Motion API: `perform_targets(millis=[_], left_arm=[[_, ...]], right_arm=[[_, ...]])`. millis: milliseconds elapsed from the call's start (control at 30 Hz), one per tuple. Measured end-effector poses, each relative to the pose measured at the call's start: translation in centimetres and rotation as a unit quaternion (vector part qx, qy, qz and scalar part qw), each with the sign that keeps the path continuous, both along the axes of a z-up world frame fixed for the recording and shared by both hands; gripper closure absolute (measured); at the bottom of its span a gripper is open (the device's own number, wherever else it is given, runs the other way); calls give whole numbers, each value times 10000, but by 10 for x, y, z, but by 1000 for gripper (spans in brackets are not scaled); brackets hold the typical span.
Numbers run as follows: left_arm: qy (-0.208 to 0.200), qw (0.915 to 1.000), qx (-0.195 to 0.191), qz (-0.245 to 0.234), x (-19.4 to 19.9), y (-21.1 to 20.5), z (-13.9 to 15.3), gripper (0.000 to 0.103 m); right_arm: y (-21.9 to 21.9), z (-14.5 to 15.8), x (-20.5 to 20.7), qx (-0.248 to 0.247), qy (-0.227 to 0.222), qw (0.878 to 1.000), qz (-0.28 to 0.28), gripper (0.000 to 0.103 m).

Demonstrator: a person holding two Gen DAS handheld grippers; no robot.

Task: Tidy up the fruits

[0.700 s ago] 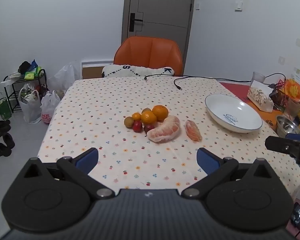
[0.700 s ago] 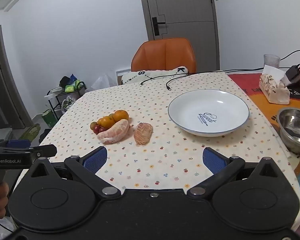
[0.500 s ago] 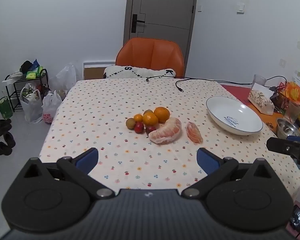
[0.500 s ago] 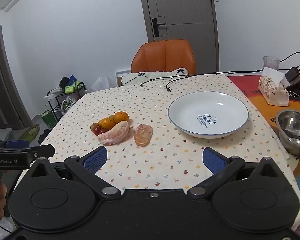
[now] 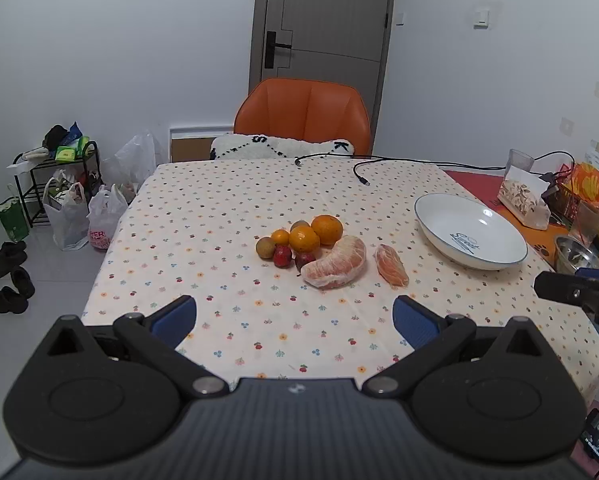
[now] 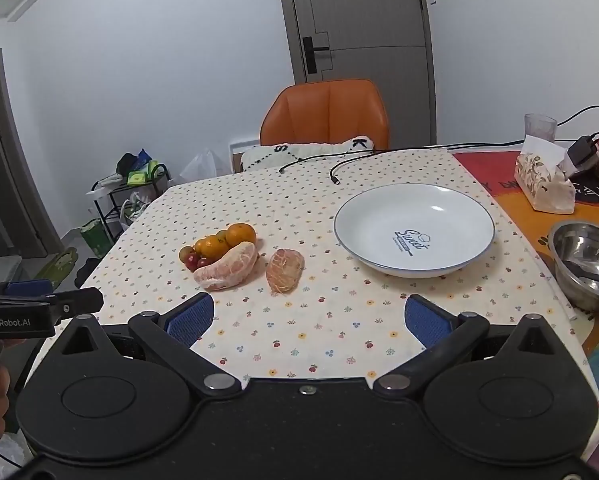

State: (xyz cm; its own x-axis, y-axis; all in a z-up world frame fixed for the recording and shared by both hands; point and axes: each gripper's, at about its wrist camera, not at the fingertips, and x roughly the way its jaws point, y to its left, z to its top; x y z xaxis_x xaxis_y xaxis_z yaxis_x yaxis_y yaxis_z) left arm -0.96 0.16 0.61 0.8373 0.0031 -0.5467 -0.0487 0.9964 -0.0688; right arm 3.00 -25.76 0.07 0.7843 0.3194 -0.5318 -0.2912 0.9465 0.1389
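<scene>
We note the table (image 5: 219, 216) bare around a tight fruit cluster: large peeled pomelo piece (image 5: 335, 262), smaller segment (image 5: 391, 265) just beside, oranges (image 5: 315, 234) and small red fruits (image 5: 282, 256) touching behind. White plate (image 6: 413, 230) sits empty to the right, likely their destination, with open cloth between. Our left gripper (image 5: 295, 314) and right gripper (image 6: 307, 312) hang at the near edge, jaws spread fully, holding nothing.

left gripper (image 5: 295, 316): black body, two round discs, blue pads, silver screws
right gripper (image 6: 306, 315): same black shape, blue pads, silver screws
marking: white "GenRobot.AI" on the left gripper's side
</scene>
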Motion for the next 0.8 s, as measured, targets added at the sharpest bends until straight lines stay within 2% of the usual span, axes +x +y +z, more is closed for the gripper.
perform_targets(millis=[800], left_arm=[[-60, 10000, -16, 9, -4, 2, 3, 0]], right_arm=[[-2, 8, -1, 18, -67, 10000, 19, 0]])
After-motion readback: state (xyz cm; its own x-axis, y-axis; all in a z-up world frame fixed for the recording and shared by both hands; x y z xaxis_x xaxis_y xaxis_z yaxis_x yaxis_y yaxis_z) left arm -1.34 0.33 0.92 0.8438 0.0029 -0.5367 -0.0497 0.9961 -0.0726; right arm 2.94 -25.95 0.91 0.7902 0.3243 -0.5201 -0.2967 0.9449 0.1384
